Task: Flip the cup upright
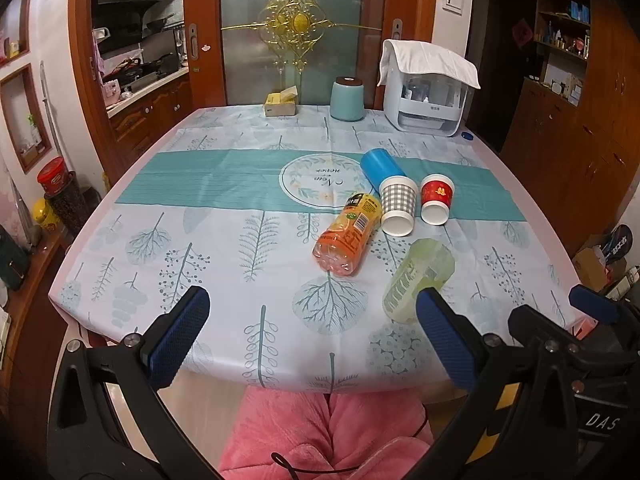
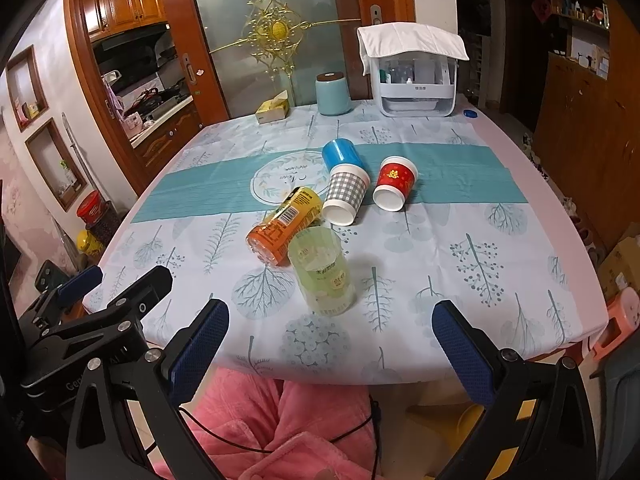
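Observation:
Several cups lie on their sides mid-table: a grey checked paper cup [image 1: 397,207] [image 2: 345,194], a red paper cup [image 1: 436,199] [image 2: 394,183], and a blue cup [image 1: 382,168] [image 2: 343,155] behind them. An orange bottle [image 1: 349,235] [image 2: 285,224] and a pale green bottle [image 1: 416,276] [image 2: 322,274] also lie flat nearer me. My left gripper [image 1: 312,334] is open and empty at the near table edge. My right gripper [image 2: 330,348] is open and empty, just short of the green bottle. Each gripper also shows at the edge of the other's view.
The table [image 1: 200,248] wears a leaf-print cloth. At its far end stand a teal canister [image 1: 347,100], a yellow box [image 1: 281,105] and a white appliance under a cloth [image 1: 426,92]. Pink-clad legs [image 1: 328,432] sit below the near edge. Cabinets flank both sides.

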`<state>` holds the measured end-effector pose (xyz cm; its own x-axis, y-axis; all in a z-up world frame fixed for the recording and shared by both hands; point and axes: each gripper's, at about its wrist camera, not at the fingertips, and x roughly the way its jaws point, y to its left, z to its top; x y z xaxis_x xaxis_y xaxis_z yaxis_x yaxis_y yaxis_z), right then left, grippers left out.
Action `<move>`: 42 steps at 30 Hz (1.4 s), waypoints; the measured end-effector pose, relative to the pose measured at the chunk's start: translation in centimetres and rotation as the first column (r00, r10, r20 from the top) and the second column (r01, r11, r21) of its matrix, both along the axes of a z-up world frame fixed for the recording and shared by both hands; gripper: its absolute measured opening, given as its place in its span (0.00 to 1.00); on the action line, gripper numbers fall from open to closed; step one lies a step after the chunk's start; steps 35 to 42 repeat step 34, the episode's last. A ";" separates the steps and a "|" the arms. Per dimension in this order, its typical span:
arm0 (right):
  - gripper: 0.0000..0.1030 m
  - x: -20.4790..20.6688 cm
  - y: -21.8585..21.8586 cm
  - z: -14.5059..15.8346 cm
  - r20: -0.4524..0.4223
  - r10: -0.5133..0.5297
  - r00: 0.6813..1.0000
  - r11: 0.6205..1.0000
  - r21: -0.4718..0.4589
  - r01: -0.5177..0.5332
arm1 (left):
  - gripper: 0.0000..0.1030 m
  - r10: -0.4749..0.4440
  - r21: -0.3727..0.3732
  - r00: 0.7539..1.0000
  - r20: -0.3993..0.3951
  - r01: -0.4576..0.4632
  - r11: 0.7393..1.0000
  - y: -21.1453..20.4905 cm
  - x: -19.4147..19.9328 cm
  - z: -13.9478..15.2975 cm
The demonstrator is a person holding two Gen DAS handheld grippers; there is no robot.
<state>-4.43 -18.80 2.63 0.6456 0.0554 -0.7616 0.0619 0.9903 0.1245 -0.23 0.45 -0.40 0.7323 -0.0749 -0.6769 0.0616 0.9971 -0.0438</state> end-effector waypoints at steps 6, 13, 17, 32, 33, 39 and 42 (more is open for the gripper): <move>1.00 0.3 -0.4 -0.6 -0.012 -0.004 1.000 1.000 0.007 0.004 | 1.00 -0.004 0.003 1.000 -0.011 0.004 1.000 0.0 0.4 -0.3; 1.00 0.8 -0.2 -1.0 -0.026 -0.001 1.000 1.000 0.010 0.001 | 1.00 0.000 0.008 1.000 -0.024 0.000 1.000 0.1 1.0 -0.8; 1.00 1.2 -0.2 -1.4 -0.038 0.001 0.999 1.000 0.013 0.000 | 1.00 0.003 0.012 0.999 -0.032 -0.002 1.000 0.1 1.2 -1.1; 1.00 2.4 -0.2 -3.0 -0.069 0.002 0.998 1.000 0.017 -0.001 | 1.00 0.008 0.019 0.998 -0.059 -0.007 1.000 0.2 2.0 -2.3; 1.00 2.3 -0.1 -3.1 -0.072 0.002 0.997 1.000 0.017 -0.001 | 1.00 0.009 0.019 0.998 -0.064 -0.008 1.000 0.3 2.0 -2.5; 1.00 2.4 -0.1 -3.3 -0.077 0.002 0.997 1.000 0.016 -0.001 | 1.00 0.009 0.019 0.997 -0.070 -0.008 1.000 0.3 2.1 -2.7; 1.00 2.4 -0.1 -3.3 -0.077 0.002 0.997 1.000 0.016 -0.001 | 1.00 0.009 0.019 0.997 -0.070 -0.008 1.000 0.3 2.1 -2.7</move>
